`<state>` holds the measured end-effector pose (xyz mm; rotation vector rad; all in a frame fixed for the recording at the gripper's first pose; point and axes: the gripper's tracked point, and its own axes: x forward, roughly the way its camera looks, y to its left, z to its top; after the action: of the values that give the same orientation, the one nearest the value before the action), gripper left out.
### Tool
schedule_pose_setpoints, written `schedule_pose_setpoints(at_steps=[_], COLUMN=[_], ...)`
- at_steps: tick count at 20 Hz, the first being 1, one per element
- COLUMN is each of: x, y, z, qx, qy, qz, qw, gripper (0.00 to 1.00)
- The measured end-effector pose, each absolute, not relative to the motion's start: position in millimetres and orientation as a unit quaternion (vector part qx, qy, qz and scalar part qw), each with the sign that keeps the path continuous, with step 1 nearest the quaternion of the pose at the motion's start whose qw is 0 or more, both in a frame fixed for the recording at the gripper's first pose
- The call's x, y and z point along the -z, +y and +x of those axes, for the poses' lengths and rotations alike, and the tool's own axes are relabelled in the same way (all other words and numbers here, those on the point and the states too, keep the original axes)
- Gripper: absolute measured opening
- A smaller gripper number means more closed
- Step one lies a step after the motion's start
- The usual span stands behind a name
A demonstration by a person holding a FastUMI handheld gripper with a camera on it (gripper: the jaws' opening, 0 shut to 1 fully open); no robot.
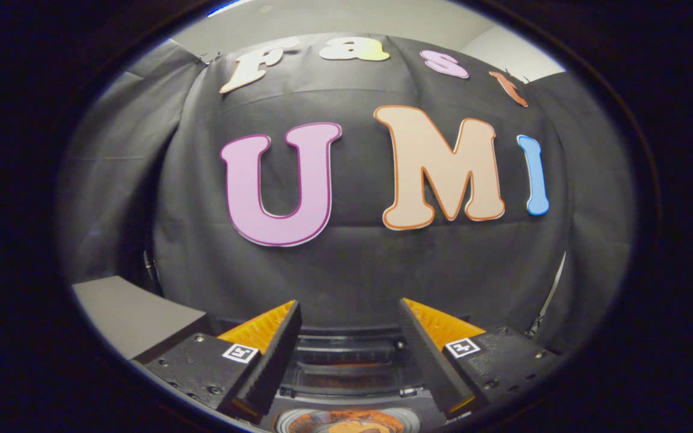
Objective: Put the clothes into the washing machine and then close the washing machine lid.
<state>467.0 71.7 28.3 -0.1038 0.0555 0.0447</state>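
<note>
My gripper is open, its two orange-and-black fingers spread wide with nothing between them. It is raised and faces the booth's black cloth wall. Low between the fingers lies a dark machine body, which looks like the washing machine seen from above. At its near side is a round light-rimmed opening with something orange inside, possibly cloth; too little of it shows to tell. I cannot make out the lid.
A grey tabletop lies to the left of the fingers, against the cloth wall. A thin pale cable hangs down the wall to the right of the fingers.
</note>
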Motion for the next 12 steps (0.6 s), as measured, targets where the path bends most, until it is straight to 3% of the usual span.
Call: schedule_pose_setpoints(at_steps=[3, 12], x=[-27, 48], y=[87, 93], z=[491, 504], qx=[-0.021, -0.003], qy=[0.029, 0.16], qz=[-0.057, -0.07], qw=[0.998, 0.985], gripper=[0.97, 0.95])
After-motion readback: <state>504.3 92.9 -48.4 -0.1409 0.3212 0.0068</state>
